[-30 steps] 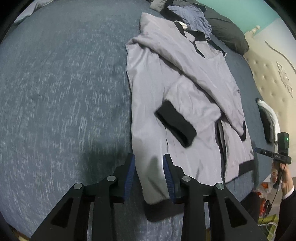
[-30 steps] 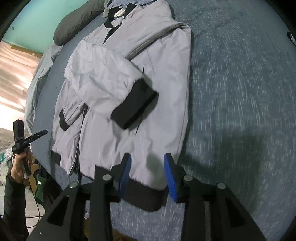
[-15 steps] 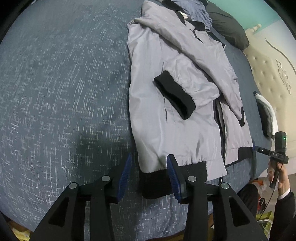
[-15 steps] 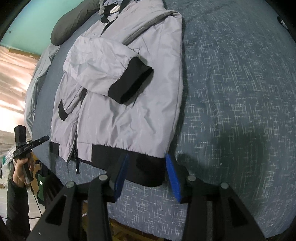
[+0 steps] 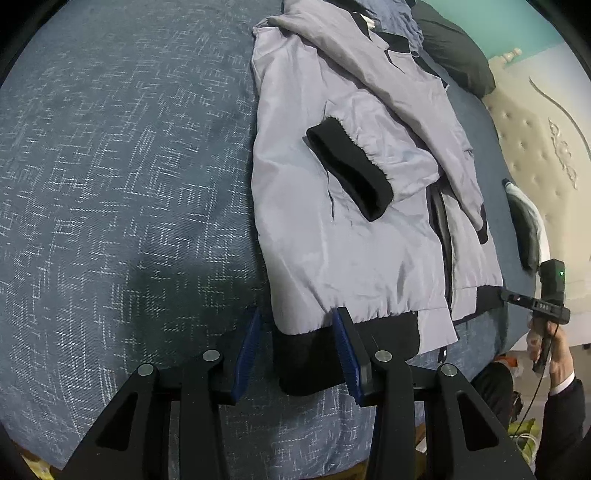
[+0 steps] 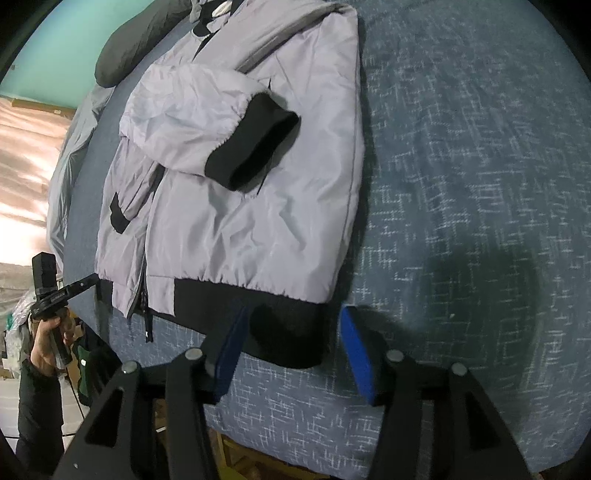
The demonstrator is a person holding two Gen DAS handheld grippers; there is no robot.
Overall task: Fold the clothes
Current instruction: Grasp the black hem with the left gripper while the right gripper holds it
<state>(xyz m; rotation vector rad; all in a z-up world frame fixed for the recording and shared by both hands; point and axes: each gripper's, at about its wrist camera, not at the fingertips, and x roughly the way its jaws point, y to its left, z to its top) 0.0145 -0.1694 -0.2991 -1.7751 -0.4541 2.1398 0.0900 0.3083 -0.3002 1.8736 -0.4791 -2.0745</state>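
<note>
A grey jacket [image 5: 351,240] with black cuffs and a black hem lies flat on the blue bedspread [image 5: 110,184], its sleeves folded across the front. My left gripper [image 5: 299,350] is open, and one corner of the black hem [image 5: 314,365] lies between its blue pads without being pinched. In the right wrist view the jacket [image 6: 258,221] shows its other hem corner [image 6: 288,332] between the pads of my right gripper [image 6: 293,347]. Those jaws are opening and the right pad stands apart from the cloth. A folded cuff [image 6: 255,147] rests mid-jacket.
A dark pillow [image 5: 454,55] and more clothes [image 5: 399,22] lie beyond the collar. A cream tufted headboard [image 5: 535,147] stands at the right, with a dark item [image 5: 524,229] beside it. The bed's near edge runs just under both grippers. Each view shows the other hand-held gripper [image 5: 546,295] off the bed.
Both grippers drew back from over the jacket's lower body to its hem and sank toward the bed. The black hem corners now lie between the pads, and both pairs stand wider.
</note>
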